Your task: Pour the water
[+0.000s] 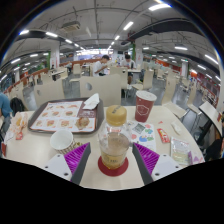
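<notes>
A clear plastic bottle (114,142) with a yellow cap stands upright on a red round coaster (113,167) on the pale table (40,150). It stands between the two purple-padded fingers of my gripper (113,160), with a gap at each side. The gripper is open and the bottle rests on its own support. A red paper cup (145,105) stands beyond the bottle to the right. A clear glass (180,150) sits to the right of the fingers.
A brown tray (62,116) with food items lies beyond the left finger. A small white bowl (62,139) sits near it. Coloured cards (141,131) lie behind the bottle. Chairs and tables fill the hall behind; a person's arm (5,106) shows at the left.
</notes>
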